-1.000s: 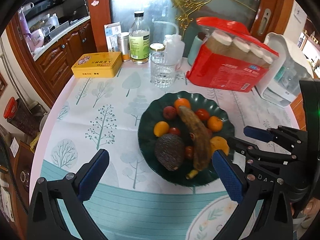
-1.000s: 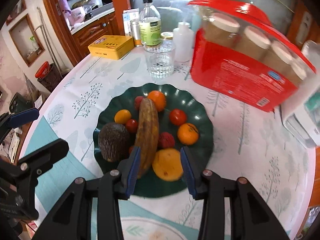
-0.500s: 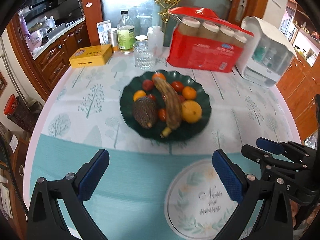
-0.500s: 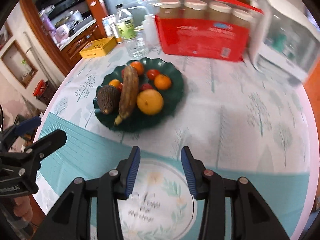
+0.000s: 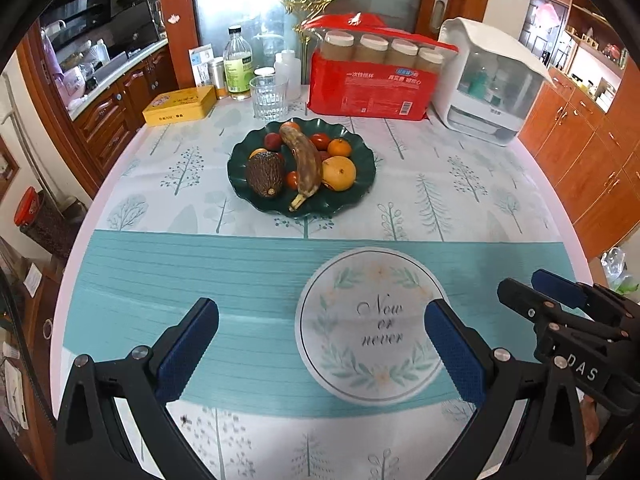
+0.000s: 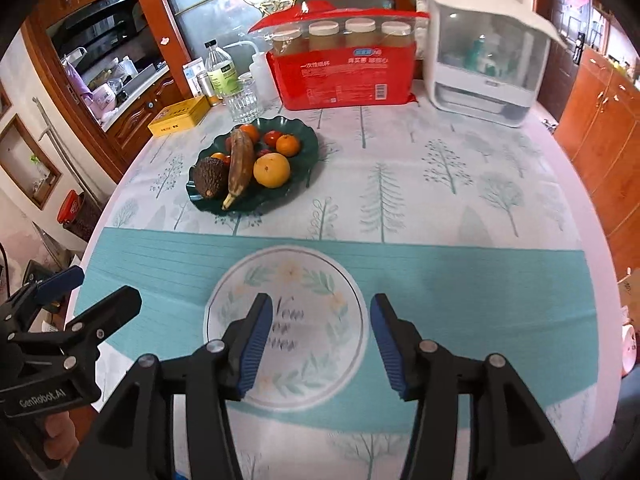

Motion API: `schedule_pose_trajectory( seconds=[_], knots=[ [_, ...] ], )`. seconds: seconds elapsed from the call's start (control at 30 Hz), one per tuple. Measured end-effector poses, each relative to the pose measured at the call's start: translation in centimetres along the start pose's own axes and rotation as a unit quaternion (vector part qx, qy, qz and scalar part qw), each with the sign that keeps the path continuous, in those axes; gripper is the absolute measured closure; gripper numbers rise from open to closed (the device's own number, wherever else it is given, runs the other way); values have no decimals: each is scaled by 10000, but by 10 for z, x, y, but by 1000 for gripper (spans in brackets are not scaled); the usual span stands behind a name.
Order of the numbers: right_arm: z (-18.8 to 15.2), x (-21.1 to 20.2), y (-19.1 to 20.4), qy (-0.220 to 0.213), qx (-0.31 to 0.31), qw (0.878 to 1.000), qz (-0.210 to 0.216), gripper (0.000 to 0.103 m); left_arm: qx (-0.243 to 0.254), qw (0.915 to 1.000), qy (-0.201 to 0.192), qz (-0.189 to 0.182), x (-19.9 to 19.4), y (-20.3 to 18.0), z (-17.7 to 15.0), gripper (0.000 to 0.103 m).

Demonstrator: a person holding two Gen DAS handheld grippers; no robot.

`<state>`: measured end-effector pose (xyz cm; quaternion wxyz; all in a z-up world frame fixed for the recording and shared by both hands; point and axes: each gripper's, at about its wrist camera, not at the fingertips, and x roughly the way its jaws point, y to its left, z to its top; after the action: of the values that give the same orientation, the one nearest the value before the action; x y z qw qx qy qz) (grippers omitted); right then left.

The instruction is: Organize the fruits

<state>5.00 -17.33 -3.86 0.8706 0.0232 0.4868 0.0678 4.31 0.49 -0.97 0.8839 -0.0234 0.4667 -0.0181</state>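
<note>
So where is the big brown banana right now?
The banana lies down the middle of the green plate, left of centre in both views. The avocado is on its left and the big orange on its right.

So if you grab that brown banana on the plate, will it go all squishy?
Probably, yes. The banana has skin that is brown nearly all over, so it looks very ripe and would likely dent or split under a hard pinch. It lies across smaller fruits on the green plate, so lifting it might set those rolling. Its curved shape may also slip between flat pads.
</note>
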Motion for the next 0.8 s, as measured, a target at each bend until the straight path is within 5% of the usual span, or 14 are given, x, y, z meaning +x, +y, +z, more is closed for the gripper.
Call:
schedule_pose_trajectory(
  seconds=[0.37,0.8],
  knots=[
    [-21,-46,-3,-311,183,9992,-141,38,-11,9997,-206,158,-37,-12,-14,1],
    [-27,-53,-2,-279,303,9991,-131,37,27,9994,-271,232,-48,-21,-20,1]
  ],
)
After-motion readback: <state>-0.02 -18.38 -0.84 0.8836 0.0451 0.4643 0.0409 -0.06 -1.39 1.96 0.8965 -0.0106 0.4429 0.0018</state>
